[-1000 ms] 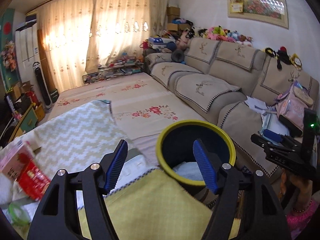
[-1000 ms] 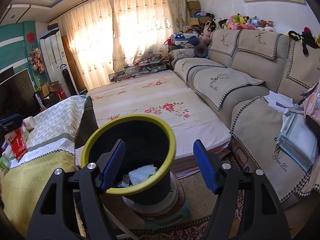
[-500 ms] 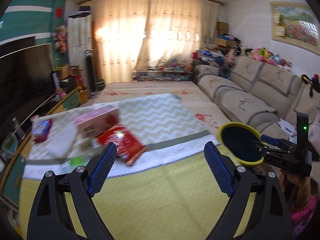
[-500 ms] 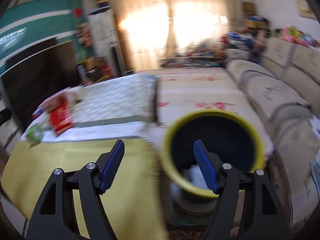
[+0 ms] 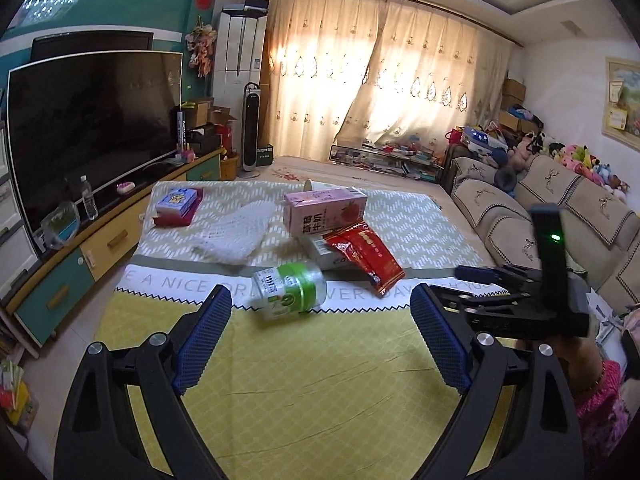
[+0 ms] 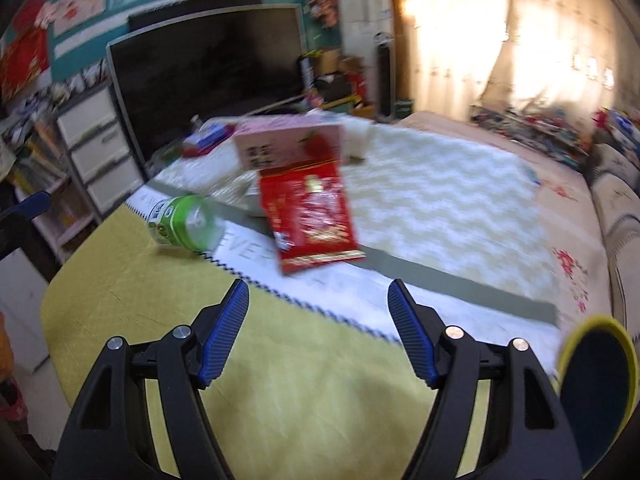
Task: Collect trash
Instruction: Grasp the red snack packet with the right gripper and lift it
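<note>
Trash lies on a cloth-covered table (image 5: pixel 304 376): a clear jar with a green label (image 5: pixel 290 291) on its side, a red snack packet (image 5: pixel 366 254), a pink milk carton (image 5: pixel 324 216) and a white box under the packet. My left gripper (image 5: pixel 320 336) is open and empty, short of the jar. My right gripper (image 6: pixel 318 332) is open and empty, below the red packet (image 6: pixel 310 216) and right of the jar (image 6: pixel 184 222). The pink carton (image 6: pixel 288 146) lies behind the packet. The yellow-rimmed bin (image 6: pixel 596 384) shows at the lower right edge. The right gripper's body (image 5: pixel 520 300) appears at the right of the left wrist view.
A white knitted cloth (image 5: pixel 236 232) and a small blue and red box (image 5: pixel 178 206) lie further back on the table. A large TV (image 5: pixel 88 128) on a cabinet stands to the left, a sofa (image 5: pixel 540 208) to the right. A person's hand in a pink sleeve (image 5: pixel 600 404) holds the right gripper.
Both grippers swung left from the bin over to the table with the trash. The left gripper's jaws opened wider. The bin slid to the right edge of the right wrist view.
</note>
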Demonstrator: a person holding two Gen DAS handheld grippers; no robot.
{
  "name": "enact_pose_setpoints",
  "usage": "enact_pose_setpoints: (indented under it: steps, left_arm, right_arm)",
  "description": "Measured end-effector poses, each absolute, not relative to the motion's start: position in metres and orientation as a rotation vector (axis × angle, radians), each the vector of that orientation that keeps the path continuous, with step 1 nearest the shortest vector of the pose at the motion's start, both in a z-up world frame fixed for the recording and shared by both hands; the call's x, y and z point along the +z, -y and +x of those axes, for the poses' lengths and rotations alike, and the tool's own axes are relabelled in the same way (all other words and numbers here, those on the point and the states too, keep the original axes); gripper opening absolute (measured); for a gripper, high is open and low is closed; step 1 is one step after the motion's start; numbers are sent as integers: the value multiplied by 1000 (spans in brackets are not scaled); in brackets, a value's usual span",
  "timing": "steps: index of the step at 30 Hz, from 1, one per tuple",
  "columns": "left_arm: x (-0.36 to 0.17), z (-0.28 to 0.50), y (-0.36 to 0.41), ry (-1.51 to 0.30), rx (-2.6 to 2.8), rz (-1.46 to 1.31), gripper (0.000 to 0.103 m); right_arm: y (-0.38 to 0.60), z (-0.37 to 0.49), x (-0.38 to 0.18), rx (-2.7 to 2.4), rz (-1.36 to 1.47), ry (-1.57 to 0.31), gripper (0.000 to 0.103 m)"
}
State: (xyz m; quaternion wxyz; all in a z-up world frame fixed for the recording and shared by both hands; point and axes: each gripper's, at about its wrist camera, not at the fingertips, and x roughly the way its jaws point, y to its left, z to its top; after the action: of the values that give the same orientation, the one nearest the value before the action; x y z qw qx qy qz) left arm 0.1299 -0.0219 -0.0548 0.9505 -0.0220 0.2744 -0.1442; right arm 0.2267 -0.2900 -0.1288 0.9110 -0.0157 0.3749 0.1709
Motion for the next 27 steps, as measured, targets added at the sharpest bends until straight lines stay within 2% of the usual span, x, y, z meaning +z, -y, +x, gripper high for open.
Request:
enact_pose_setpoints:
  steps: [4, 15, 18, 19, 27]
  left_arm:
    - [-58, 132, 25, -568, -294, -51, 90]
    - [-67, 140, 22, -600, -287, -80, 90]
    - [-69, 141, 24, -603, -292, -79, 90]
    - [-70, 142, 25, -604, -294, -79, 90]
    - [-71, 140, 30, -609, -300, -75, 90]
  right_arm:
    - [270, 260, -139, 385, -63, -821, 72]
    - [267, 316, -162, 430, -40, -932, 72]
    - [264, 316, -165, 440, -51, -941, 66]
    - [264, 315, -165, 441, -55, -944, 61]
    - [262, 304, -156, 425, -56, -895, 54]
